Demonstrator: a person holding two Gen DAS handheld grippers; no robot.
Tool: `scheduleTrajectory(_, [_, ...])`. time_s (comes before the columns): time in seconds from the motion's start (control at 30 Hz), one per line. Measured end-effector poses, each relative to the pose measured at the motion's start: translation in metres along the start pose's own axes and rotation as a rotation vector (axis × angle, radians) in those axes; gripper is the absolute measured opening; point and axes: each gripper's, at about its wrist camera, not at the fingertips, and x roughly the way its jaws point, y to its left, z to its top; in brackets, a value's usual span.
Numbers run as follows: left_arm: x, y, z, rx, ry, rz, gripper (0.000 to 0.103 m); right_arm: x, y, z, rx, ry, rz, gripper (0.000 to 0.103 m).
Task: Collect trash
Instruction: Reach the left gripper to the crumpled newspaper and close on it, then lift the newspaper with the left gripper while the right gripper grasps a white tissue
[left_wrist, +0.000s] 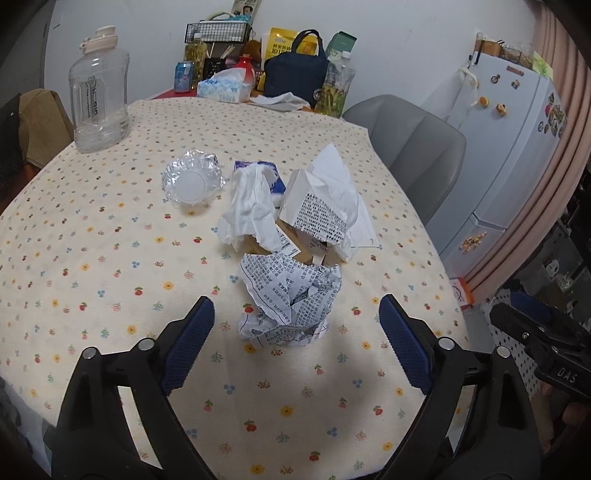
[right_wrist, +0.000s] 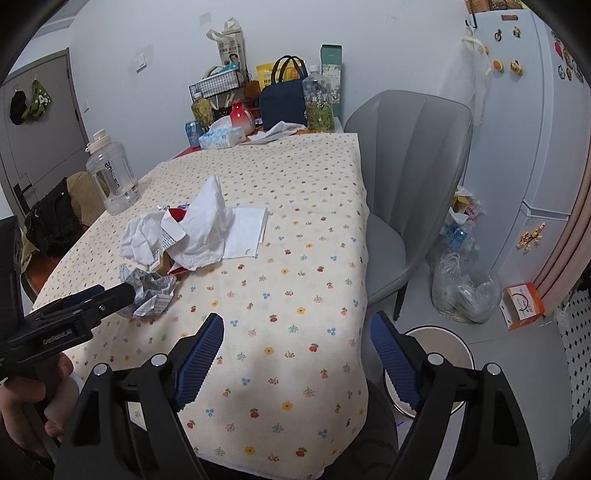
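A crumpled ball of printed paper (left_wrist: 291, 299) lies on the flowered tablecloth (left_wrist: 110, 258), just ahead of my left gripper (left_wrist: 295, 302). That gripper is open and its blue pads stand clear of the ball on both sides. Behind the ball is a heap of trash: a white tissue (left_wrist: 251, 206), a torn printed box with white paper (left_wrist: 325, 199), brown card (left_wrist: 295, 247) and a crushed clear cup (left_wrist: 192, 181). My right gripper (right_wrist: 297, 321) is open and empty over the table's near right edge. The heap (right_wrist: 192, 236) lies to its left, and a white bin (right_wrist: 443, 339) stands on the floor below.
A large clear water jug (left_wrist: 98, 92) stands at the table's left. A tissue box (left_wrist: 223, 88), bottles and a navy bag (left_wrist: 295, 74) crowd the far end. A grey chair (right_wrist: 406, 177), a fridge (right_wrist: 535, 147) and a plastic bag of bottles (right_wrist: 461, 288) are on the right.
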Motion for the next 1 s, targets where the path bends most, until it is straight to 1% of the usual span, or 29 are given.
scheduleTrajectory(0.07, [0.007, 0.000, 0.000, 0.001, 0.019, 0.001, 0.080, 0.005, 0.000, 0.000, -0.001, 0.009, 0.001, 0.080])
scheduleTrajectory(0.1, [0.011, 0.000, -0.001, -0.001, 0.031, 0.000, 0.072, 0.007, 0.000, -0.001, -0.001, 0.014, 0.003, 0.080])
scheduleTrajectory(0.13, [0.014, 0.001, -0.001, -0.003, 0.045, 0.000, 0.062, 0.009, 0.001, 0.000, -0.001, 0.017, 0.005, 0.080])
scheduleTrajectory(0.17, [0.018, 0.002, -0.002, -0.006, 0.057, 0.002, 0.054, 0.010, 0.001, -0.001, -0.002, 0.019, 0.008, 0.080])
scheduleTrajectory(0.2, [0.020, 0.003, -0.002, -0.011, 0.070, 0.002, 0.038, 0.013, 0.003, 0.000, -0.006, 0.023, 0.012, 0.080])
scheduleTrajectory(0.27, [0.018, 0.005, -0.003, -0.021, 0.071, -0.007, 0.034, 0.017, 0.006, 0.001, -0.016, 0.029, 0.023, 0.078])
scheduleTrajectory(0.33, [0.010, 0.005, -0.003, -0.008, 0.057, -0.007, 0.032, 0.021, 0.012, 0.003, -0.031, 0.035, 0.042, 0.073])
scheduleTrajectory(0.4, [-0.003, 0.006, -0.001, 0.000, 0.033, 0.000, 0.032, 0.026, 0.021, 0.007, -0.053, 0.035, 0.070, 0.070])
scheduleTrajectory(0.6, [-0.028, 0.025, 0.007, -0.042, -0.024, 0.032, 0.032, 0.034, 0.056, 0.020, -0.123, 0.019, 0.143, 0.069])
scheduleTrajectory(0.83, [-0.030, 0.057, 0.012, -0.112, -0.044, 0.074, 0.032, 0.044, 0.096, 0.038, -0.179, 0.021, 0.210, 0.064])
scheduleTrajectory(1.0, [-0.028, 0.080, 0.013, -0.149, -0.051, 0.083, 0.032, 0.050, 0.124, 0.051, -0.203, 0.031, 0.269, 0.061])
